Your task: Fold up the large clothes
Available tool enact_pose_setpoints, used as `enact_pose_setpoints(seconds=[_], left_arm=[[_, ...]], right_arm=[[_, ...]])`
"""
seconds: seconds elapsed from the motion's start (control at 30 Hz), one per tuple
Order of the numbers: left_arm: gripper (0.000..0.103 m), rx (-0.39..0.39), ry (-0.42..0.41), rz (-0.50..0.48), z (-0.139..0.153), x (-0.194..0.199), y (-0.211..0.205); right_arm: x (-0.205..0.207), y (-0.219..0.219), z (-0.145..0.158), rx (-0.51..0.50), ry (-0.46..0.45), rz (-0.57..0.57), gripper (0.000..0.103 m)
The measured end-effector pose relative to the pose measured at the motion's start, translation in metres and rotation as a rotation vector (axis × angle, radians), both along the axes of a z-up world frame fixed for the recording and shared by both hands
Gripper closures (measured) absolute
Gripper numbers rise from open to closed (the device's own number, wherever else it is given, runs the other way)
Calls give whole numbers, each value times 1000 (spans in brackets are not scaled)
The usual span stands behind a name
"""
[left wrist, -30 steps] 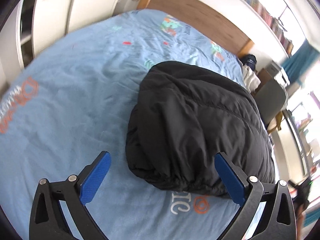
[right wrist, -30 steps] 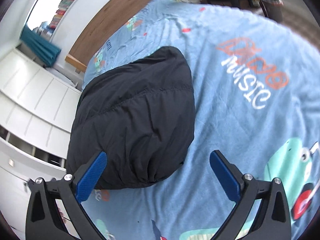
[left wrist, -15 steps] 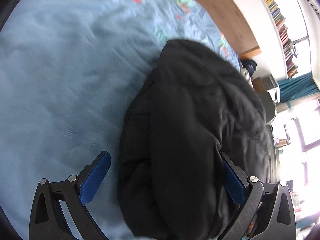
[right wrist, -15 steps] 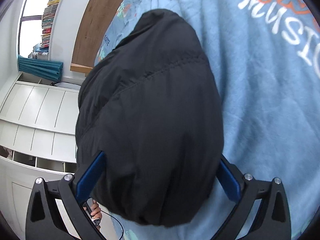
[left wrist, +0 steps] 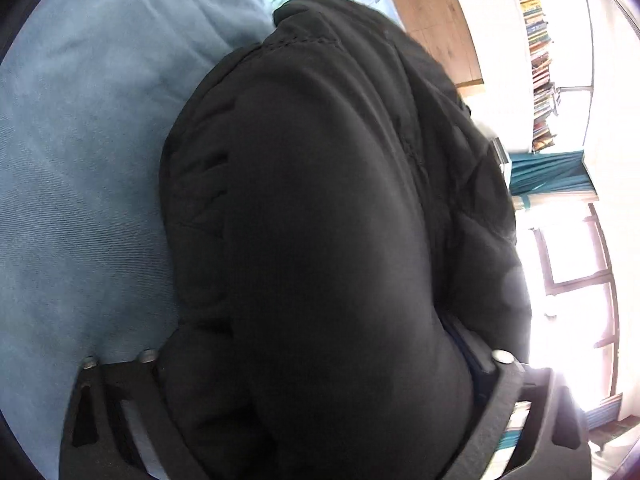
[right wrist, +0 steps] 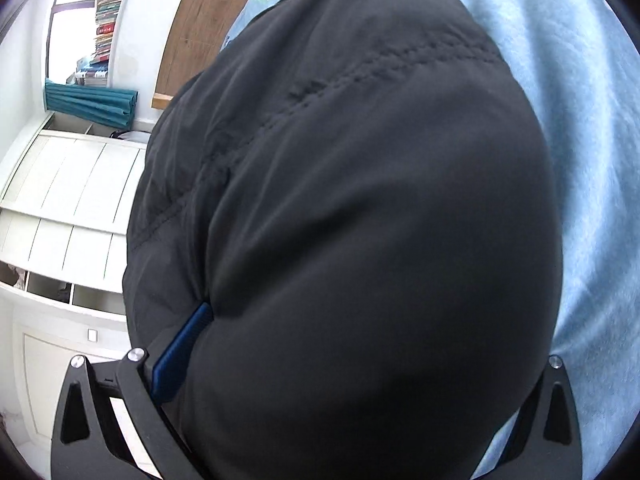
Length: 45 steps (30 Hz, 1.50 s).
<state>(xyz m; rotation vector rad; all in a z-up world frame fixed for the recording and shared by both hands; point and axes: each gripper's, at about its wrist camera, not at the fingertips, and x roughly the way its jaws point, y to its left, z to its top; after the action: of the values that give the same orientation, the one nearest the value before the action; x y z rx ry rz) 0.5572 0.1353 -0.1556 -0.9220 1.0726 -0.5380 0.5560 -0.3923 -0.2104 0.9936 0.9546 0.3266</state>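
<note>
Nearer black jacket [left wrist: 320, 240] blocking bedspread [left wrist: 80, 160]

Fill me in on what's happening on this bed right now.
A person holds a claw in each hand and is working on a puffy black jacket lying bundled on a blue bedsheet. Both claws straddle the bundle's near end: the left claw is closing with jacket bulging between its fingers, and the right claw likewise has fabric filling its span.
</note>
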Motion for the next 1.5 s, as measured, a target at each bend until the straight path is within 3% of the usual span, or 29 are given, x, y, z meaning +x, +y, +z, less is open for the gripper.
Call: enact_pose_setpoints(seconds=[0.03,0.13,0.23,0.27,0.33,0.43,0.67,0.77,0.83,1.0,1.17,1.27,1.33,1.4,1.5], left_arm=[[29,-23,-14,15,4,-3,-1],[52,-38,-64,27,22,-10,-8],[64,-28,-114,9,45,-14,-14],[66,-28,-125,6,51,-14,-15],[71,-25,-160,0,68,-15,-19],[75,-19,-223,-22,99,-18,-29],[75,-53,-377,-45,186,-40,-37],[75,-81,-429,-53,204,-60,-30],[75,-86,-445,-66,208,-83,-26],[75,-57,-383,-86,172,-138,-9],[74,39,-216,-67,115,-170,4],[61,93,-104,-27,82,-177,17],[47,99,-46,11,71,-180,32],[42,97,-31,49,73,-184,49],[32,132,-30,118,84,-196,78]], right_arm=[[1,1,2,-5,5,0,0],[5,11,12,-13,6,17,3],[8,18,26,39,-9,14,19],[7,18,29,59,-17,6,24],[7,18,40,80,-48,-6,43],[9,23,69,80,-117,-14,57],[2,31,165,70,-326,9,64],[-15,38,202,86,-416,31,65],[-31,40,210,96,-438,51,65],[-85,33,185,109,-400,91,65],[-120,31,122,96,-254,75,65],[-135,21,93,34,-173,44,63],[-140,11,78,-2,-110,19,52],[-148,0,72,-55,-57,-13,37],[-163,-21,66,-49,-33,-30,33]])
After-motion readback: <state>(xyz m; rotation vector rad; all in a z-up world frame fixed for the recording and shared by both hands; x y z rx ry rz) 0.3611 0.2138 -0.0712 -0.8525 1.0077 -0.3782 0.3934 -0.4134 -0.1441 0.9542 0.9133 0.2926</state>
